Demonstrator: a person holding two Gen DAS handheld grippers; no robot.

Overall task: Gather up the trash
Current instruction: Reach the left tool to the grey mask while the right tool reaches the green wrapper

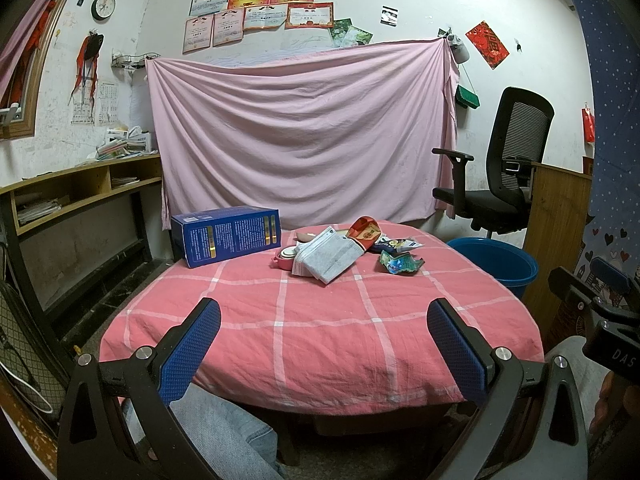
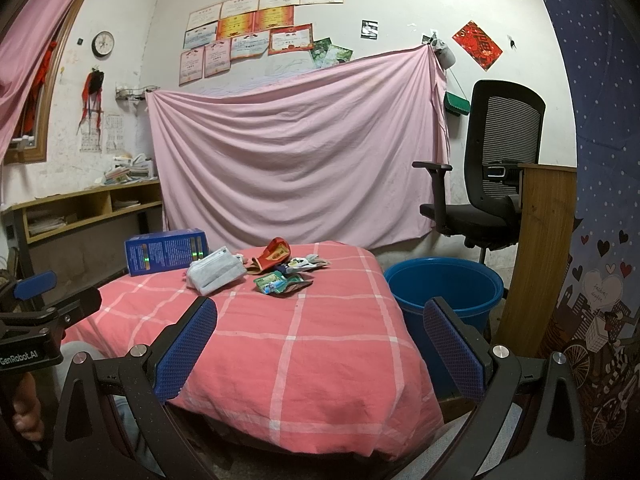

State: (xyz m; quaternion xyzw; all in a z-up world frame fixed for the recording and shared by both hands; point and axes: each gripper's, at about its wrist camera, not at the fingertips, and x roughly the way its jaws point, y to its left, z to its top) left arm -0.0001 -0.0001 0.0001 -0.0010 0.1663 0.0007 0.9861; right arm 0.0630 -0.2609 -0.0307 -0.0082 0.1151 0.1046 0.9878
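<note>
A heap of trash lies at the far side of the table with the pink checked cloth [image 1: 320, 352]: a grey-white packet [image 1: 328, 258] [image 2: 216, 272], a red wrapper [image 1: 362, 232] [image 2: 274, 254], a crumpled green wrapper [image 1: 398, 262] [image 2: 280, 283] and a small pink round item [image 1: 286, 258]. A blue bucket [image 1: 496, 264] [image 2: 444, 288] stands on the floor right of the table. My left gripper [image 1: 324, 312] hovers open over the table's near edge, far from the heap. My right gripper [image 2: 320, 310] is open too, over the near right part of the table, holding nothing.
A blue box [image 1: 228, 238] lies at the table's far left. A black office chair [image 1: 504, 168] and a wooden panel [image 1: 556, 232] stand behind the bucket. A low shelf [image 1: 80, 192] runs along the left wall. A person's legs sit under the near edge.
</note>
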